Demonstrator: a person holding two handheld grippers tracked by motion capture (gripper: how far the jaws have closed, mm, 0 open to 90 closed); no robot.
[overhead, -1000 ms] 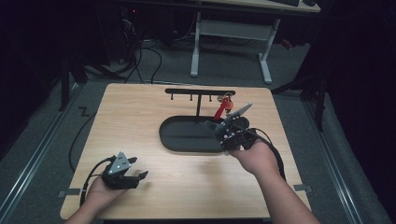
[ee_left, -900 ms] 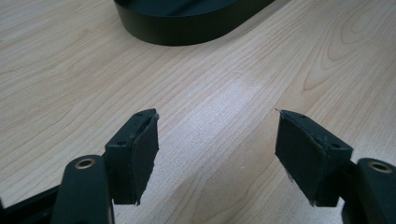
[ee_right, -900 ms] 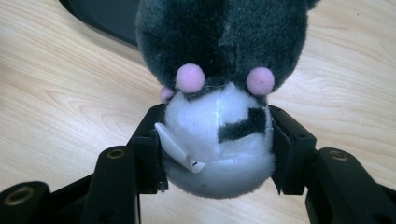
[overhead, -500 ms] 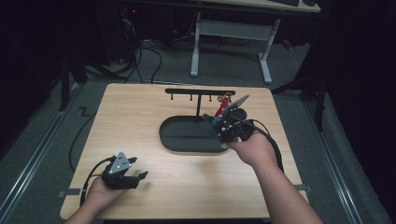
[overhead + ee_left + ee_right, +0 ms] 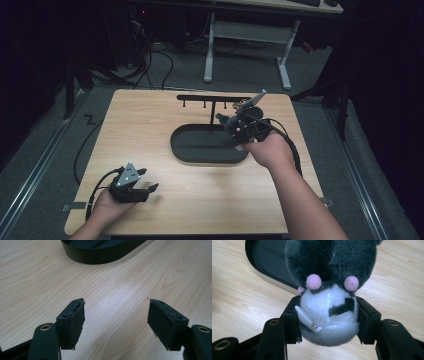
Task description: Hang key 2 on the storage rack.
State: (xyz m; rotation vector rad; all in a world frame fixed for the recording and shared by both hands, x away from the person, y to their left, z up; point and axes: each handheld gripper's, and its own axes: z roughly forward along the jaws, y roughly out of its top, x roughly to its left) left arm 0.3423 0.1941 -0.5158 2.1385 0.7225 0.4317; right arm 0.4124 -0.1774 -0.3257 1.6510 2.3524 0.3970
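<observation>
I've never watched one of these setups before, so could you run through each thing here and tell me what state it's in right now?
Plush toy: clamped between the right gripper's jaws, lifted above the table.
Right gripper: shut on the plush toy.
Left gripper: open, nothing between its jaws, low over the table.
Black tray: lying flat, looks empty.
Hook rack: standing upright behind the tray.

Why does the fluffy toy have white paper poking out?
That is a small white tag on the plush toy, bent outward by the right gripper squeezing the toy's white part. Nothing looks torn or spilled.
</observation>
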